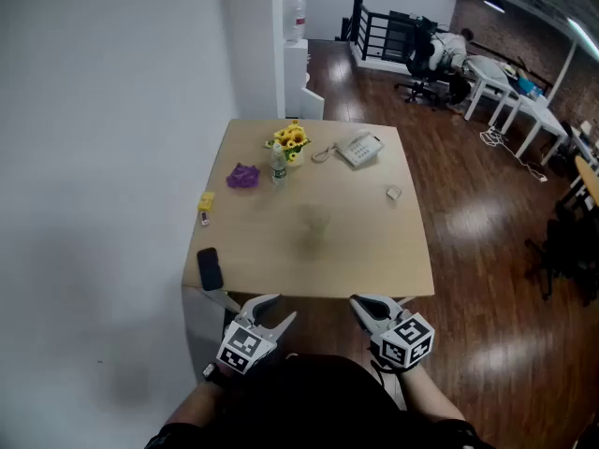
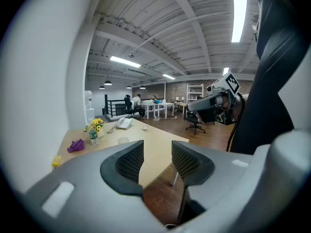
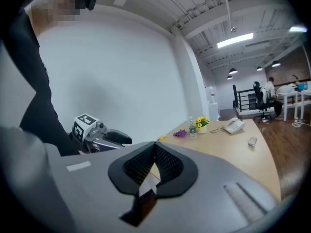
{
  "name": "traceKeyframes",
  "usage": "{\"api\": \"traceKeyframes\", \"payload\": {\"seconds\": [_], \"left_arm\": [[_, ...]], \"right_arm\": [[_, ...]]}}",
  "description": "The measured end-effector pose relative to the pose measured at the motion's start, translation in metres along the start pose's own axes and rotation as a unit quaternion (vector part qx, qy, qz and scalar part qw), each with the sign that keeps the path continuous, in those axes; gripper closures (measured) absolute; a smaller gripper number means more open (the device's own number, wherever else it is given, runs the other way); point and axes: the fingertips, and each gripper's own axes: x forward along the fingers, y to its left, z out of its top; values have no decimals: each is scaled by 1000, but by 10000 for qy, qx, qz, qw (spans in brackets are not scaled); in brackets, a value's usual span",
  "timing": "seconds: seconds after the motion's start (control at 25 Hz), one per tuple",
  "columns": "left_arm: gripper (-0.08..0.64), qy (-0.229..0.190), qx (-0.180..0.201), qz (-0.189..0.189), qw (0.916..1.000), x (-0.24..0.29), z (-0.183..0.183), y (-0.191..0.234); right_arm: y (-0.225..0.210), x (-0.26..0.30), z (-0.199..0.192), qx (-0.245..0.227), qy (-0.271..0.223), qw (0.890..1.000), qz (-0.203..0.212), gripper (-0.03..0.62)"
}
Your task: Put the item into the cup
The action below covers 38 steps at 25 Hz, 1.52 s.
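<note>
**Both claws empty at the near edge, reach not yet begun**

Head view: The pale wooden worktop [image 1: 374, 260] carries a clear, almost see-through plastic cup [image 1: 314, 224] near its middle. A crumpled purple item [image 1: 243, 176] lies beyond it to the left, well apart from the cup and just beside a small green-labelled bottle [image 1: 278, 166]. A small yellow block [image 1: 206, 200] sits near the left edge. I cannot tell which of these the task means; the purple lump seems likeliest. The left claw [image 1: 257, 307] and the right claw [image 1: 367, 307] hang short of the worktop's near edge.

Left gripper view: The left claw [image 2: 157, 159] stands partly open with nothing between its pads. It is on the purple item's side, so it looks the better one for the pick. It should probably widen first and come down over the middle of the soft lump, clear of the bottle.

Right gripper view: The right claw [image 3: 154, 152] is closed tip to tip and holds nothing. The cup looks light and likely to tip. This claw could steady it, but it would have to open first.
</note>
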Motion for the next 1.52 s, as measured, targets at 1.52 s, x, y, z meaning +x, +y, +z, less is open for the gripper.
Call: {"api": "traceKeyframes", "payload": {"seconds": [1.52], "left_arm": [[385,116,138,-395,9991,116,31,51]], "right_arm": [[-215,34,24,-791,612,9877,-1204,546]]}}
